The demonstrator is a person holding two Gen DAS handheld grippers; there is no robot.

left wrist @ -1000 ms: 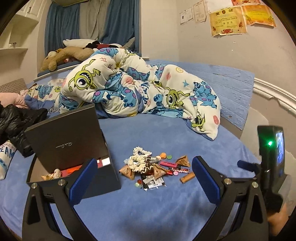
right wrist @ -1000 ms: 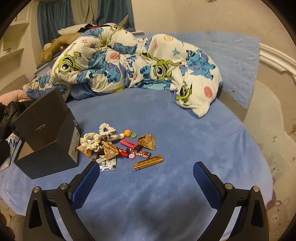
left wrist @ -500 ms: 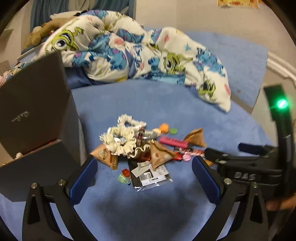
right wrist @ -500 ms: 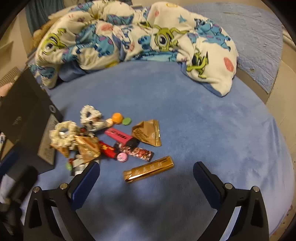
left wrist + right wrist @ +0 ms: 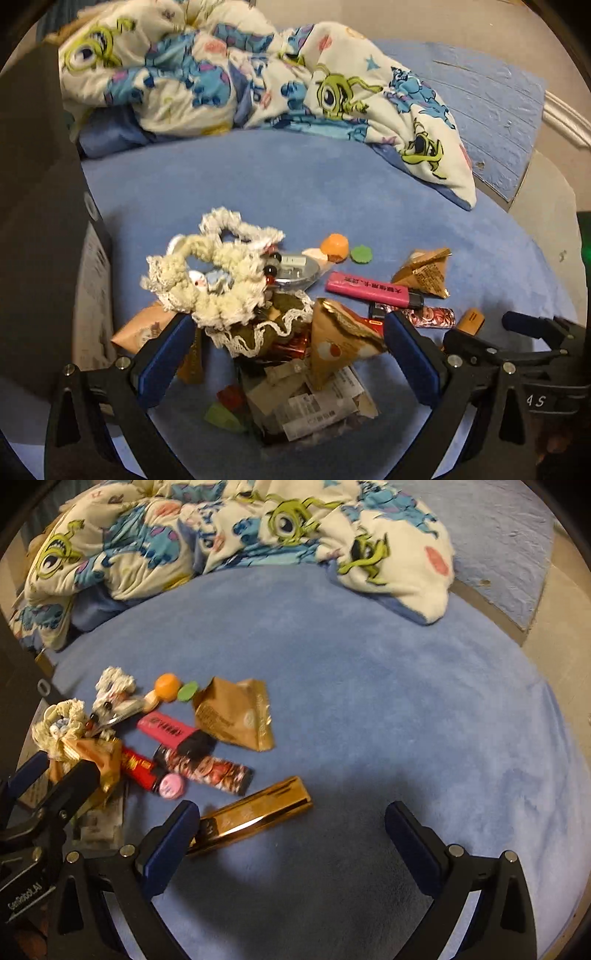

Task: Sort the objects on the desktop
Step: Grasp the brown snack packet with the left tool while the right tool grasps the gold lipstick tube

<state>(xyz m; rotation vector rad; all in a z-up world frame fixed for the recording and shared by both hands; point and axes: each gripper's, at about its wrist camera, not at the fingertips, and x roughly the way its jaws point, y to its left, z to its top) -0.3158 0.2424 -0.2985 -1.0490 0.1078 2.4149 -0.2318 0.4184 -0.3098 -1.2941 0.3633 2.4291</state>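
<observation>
A pile of small objects lies on the blue bedsheet (image 5: 258, 177). My left gripper (image 5: 288, 354) is open and low over the pile, its fingers either side of a cream scrunchie (image 5: 210, 280), a brown lace-edged item (image 5: 273, 325) and a tan triangular snack pack (image 5: 340, 339). A pink highlighter (image 5: 369, 291) lies just beyond. My right gripper (image 5: 291, 838) is open and empty; its left finger is beside a gold bar-shaped wrapper (image 5: 255, 816). The right wrist view also shows the highlighter (image 5: 166, 729), a patterned tube (image 5: 207, 768) and a brown snack pack (image 5: 236, 712).
A dark box (image 5: 37, 221) stands at the left of the pile. A cartoon-print quilt (image 5: 240, 74) is bunched at the back of the bed. The bed's edge (image 5: 532, 716) curves away on the right. The other gripper (image 5: 517, 354) shows at the left wrist view's right.
Both grippers have moved forward and down toward the pile, which looks much larger now. The box has slid to the left edge of both views. Both jaws stay open.
</observation>
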